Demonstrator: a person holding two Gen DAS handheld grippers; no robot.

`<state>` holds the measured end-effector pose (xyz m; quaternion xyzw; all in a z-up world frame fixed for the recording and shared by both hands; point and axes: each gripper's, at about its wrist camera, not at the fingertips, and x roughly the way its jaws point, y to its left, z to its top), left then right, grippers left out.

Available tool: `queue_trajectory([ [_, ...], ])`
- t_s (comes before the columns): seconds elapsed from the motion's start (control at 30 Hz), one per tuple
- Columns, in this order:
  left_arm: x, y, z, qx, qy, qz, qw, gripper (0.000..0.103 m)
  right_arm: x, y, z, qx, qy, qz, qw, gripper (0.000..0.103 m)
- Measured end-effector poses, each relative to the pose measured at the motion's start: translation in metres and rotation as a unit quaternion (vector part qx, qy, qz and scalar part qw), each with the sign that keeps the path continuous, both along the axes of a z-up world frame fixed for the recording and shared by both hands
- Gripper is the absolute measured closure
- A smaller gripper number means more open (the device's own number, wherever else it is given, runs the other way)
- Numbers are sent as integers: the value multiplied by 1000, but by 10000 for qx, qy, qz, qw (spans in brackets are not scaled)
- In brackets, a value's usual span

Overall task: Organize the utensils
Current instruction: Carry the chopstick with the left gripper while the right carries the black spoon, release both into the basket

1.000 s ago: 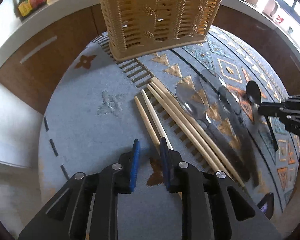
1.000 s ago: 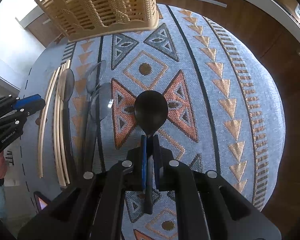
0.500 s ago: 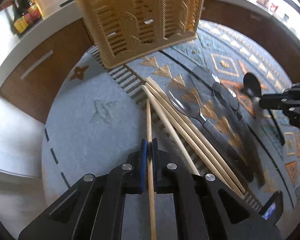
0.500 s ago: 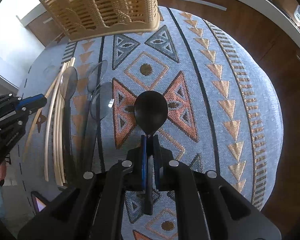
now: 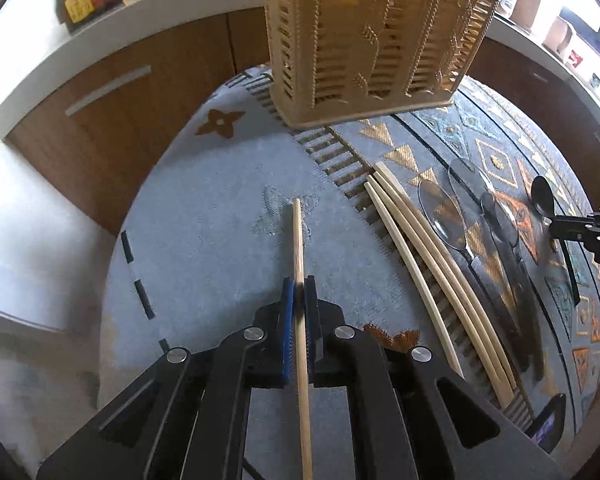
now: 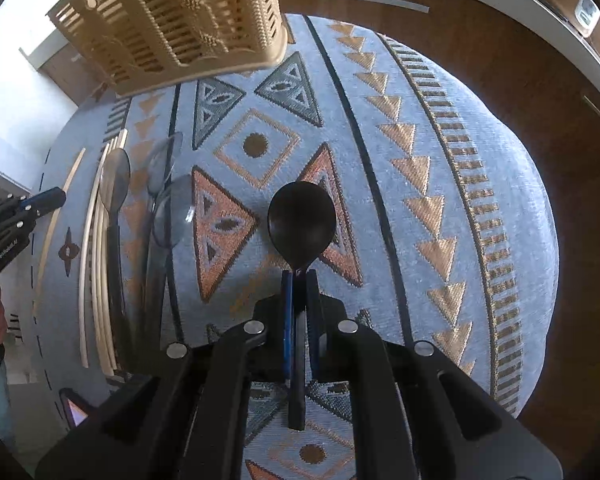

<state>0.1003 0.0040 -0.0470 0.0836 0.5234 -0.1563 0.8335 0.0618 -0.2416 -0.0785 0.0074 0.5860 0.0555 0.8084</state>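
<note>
The left gripper (image 5: pixel 299 294) is pinched on one chopstick (image 5: pixel 299 248), which runs straight ahead between its fingers. It looks light, stiff and smooth, so a grip near mid-length should stop it swivelling. Ahead stands the basket (image 5: pixel 376 40); to its right lie three chopsticks (image 5: pixel 428 252). The right gripper (image 6: pixel 299 288) is clamped on a black spoon (image 6: pixel 302 220) by the neck, its bowl ahead.

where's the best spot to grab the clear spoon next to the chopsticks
Grip the clear spoon by its dark handle, a little behind the bowl, coming from above with the fingers either side of the handle. It lies flat, with chopsticks close on one side and another spoon on the other, so gaps are narrow.
</note>
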Motion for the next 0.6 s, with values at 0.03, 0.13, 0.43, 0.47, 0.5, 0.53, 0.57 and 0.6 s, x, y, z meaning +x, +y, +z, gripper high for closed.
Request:
queue_trajectory([
  [0.03,2,1,0,-28,66,-10,10000,99,1,0,0,19,68,1,10000,97],
  [0.13,8,3,1,-57,233,-135,9996,95,7,-5,2,232,299,-31,9993,79],
  [0.43,28,-11,2,404,660,-907,9929,95,42,-12,21,57,330,-215,9992,53],
  [0.47,29,-11,2,411,717,-961,9919,95,46,-9,17,-6,418,-215,9989,53],
  [0.5,32,-12,3,421,769,-1017,9909,95,48,-6,12,-81,499,-209,9985,53],
  [0.53,33,-12,3,437,805,-1050,9903,95,52,-4,9,-112,561,-193,9982,53],
  [0.57,34,-13,3,462,836,-1082,9895,95,55,-1,7,-138,590,-190,9980,53],
  [0.6,35,-14,2,499,838,-1115,9890,95,59,2,7,-289,536,-198,9979,53],
])
